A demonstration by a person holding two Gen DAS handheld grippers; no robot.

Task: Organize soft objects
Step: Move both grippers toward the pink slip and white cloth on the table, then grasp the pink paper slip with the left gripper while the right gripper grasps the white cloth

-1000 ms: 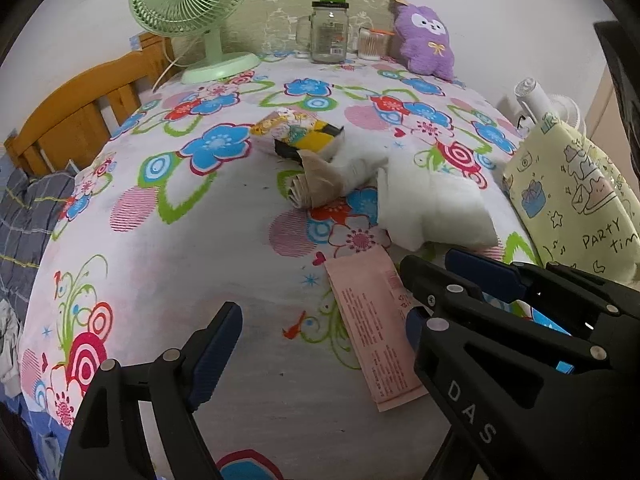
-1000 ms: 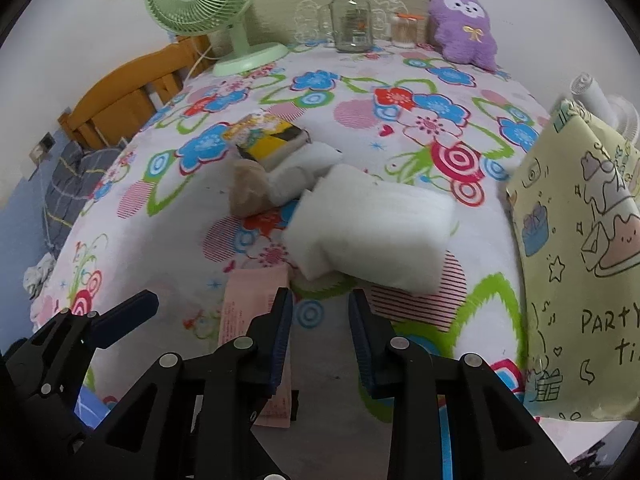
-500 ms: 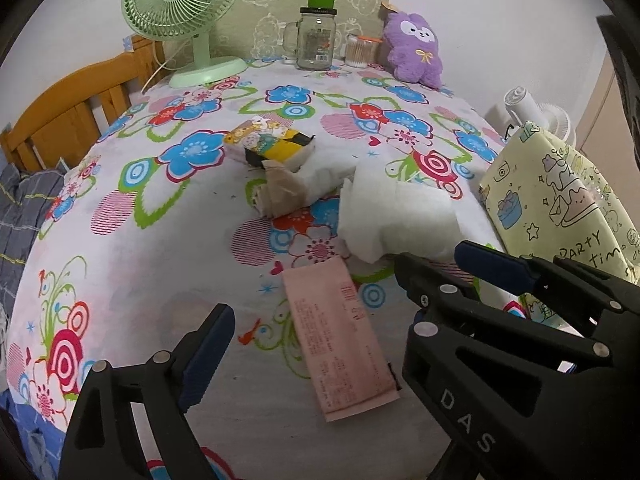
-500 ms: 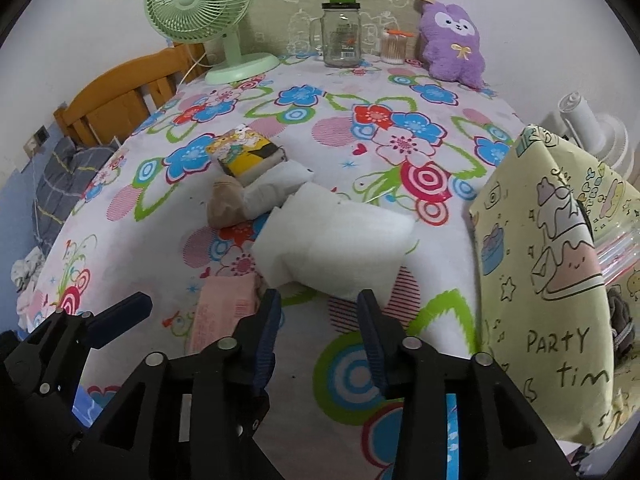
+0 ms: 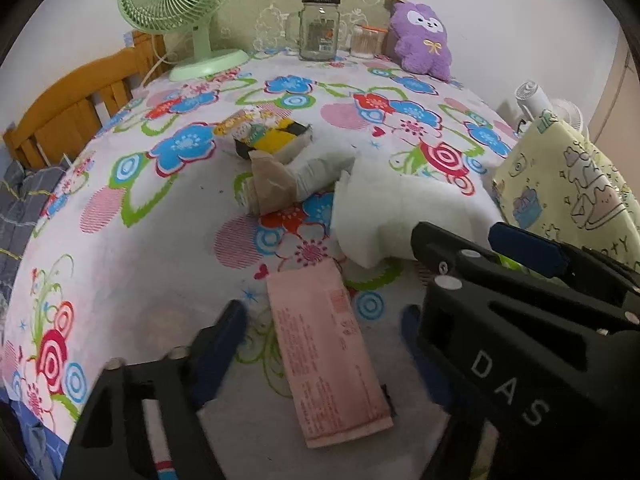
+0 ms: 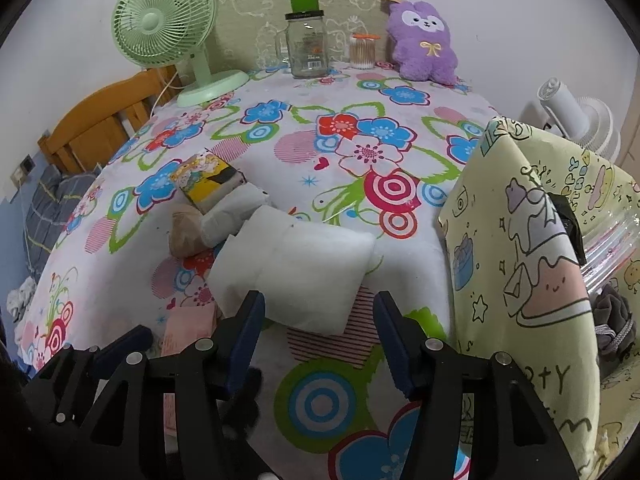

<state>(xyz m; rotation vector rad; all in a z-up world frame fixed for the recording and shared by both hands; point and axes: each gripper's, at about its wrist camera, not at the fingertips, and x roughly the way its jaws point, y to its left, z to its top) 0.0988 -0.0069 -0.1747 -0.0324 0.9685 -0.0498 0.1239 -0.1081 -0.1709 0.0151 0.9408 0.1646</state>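
A pink flat packet [image 5: 324,356] lies on the flowered tablecloth [image 5: 132,280], between the fingers of my left gripper [image 5: 320,336]. Its jaws are closing but the pads stand clear of the packet's sides. A white soft pack [image 6: 296,272] lies just ahead of my right gripper [image 6: 320,328], whose jaws are opening with only the pack's near edge between the fingertips. Behind them lie a beige roll [image 5: 268,188], a white roll [image 5: 320,168] and a yellow printed packet [image 5: 260,132]. A yellow cartoon-print bag [image 6: 520,260] stands at the right.
At the table's far edge stand a green fan [image 6: 164,28], a glass jar [image 6: 306,48], a small swab jar [image 6: 362,52] and a purple plush [image 6: 424,40]. A wooden chair back [image 5: 72,108] is on the left, a white fan [image 6: 576,116] beyond the bag.
The left jaws widened, then narrowed around the pink packet, which now sits more centred between them. The right jaws spread apart and came closer to the white pack.
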